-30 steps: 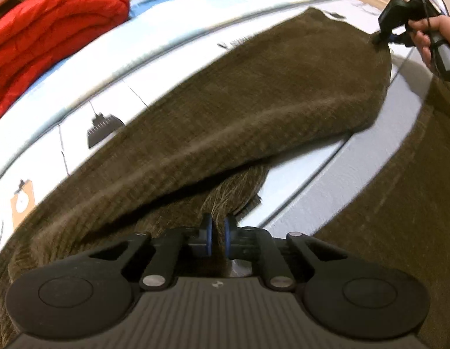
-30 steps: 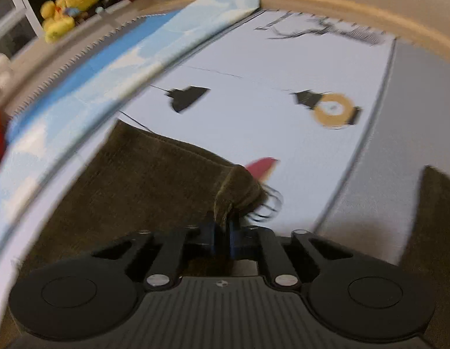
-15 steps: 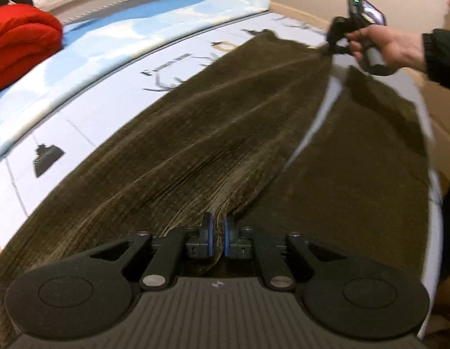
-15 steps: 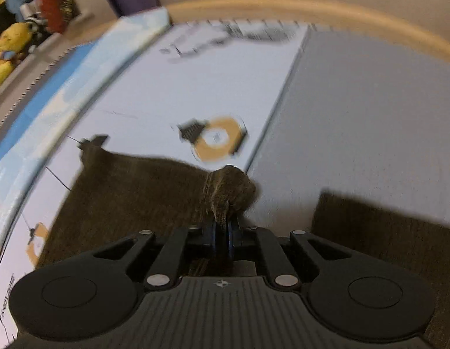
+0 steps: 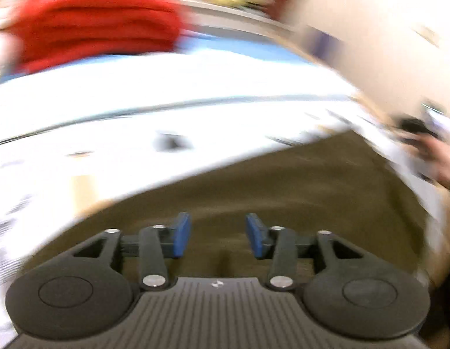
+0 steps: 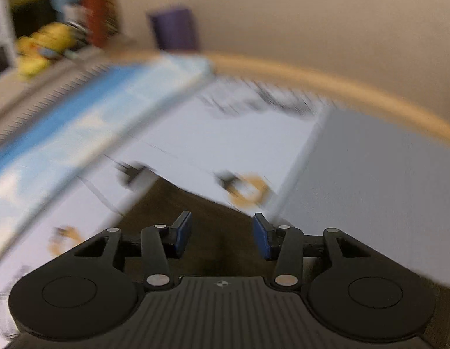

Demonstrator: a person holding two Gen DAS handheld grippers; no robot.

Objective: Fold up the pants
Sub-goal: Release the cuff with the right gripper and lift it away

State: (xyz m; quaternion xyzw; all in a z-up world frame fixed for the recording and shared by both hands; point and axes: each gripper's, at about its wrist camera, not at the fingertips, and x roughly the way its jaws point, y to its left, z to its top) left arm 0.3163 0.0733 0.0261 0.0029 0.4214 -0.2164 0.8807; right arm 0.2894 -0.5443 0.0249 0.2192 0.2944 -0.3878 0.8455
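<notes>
Both grippers are standing wide open with nothing between their blue pads. On the left gripper (image 5: 217, 237) the pads are sitting well apart above the dark olive-brown corduroy pants (image 5: 283, 186), and whether they are brushing the cloth or hanging just over it is impossible to say. The right gripper (image 6: 222, 237) is showing the same wide gap, with a far corner of the pants (image 6: 196, 218) lying under and beyond its pads; contact is just as unclear there.

Nearly everything is smeared by motion. The pants are spreading flat across the near part of the white printed mat (image 5: 196, 133), reaching from the left gripper toward the far right, where the person's right hand (image 5: 440, 163) and the dark body of its tool are dissolving into a blur at the edge of view. The small black and orange marks printed on the mat (image 6: 248, 192) are unreadable. To the right of the pants corner a plain grey panel (image 6: 385, 180) is running off to a tan wooden rim (image 6: 341, 83).

At the far left a folded red blanket (image 5: 99, 26) is lying beyond a pale blue strip of cloth (image 6: 79, 122). Farther back, yellow plush toys (image 6: 41, 46) and a purple block (image 6: 174, 29) are sitting against the beige wall, too blurred to identify further.
</notes>
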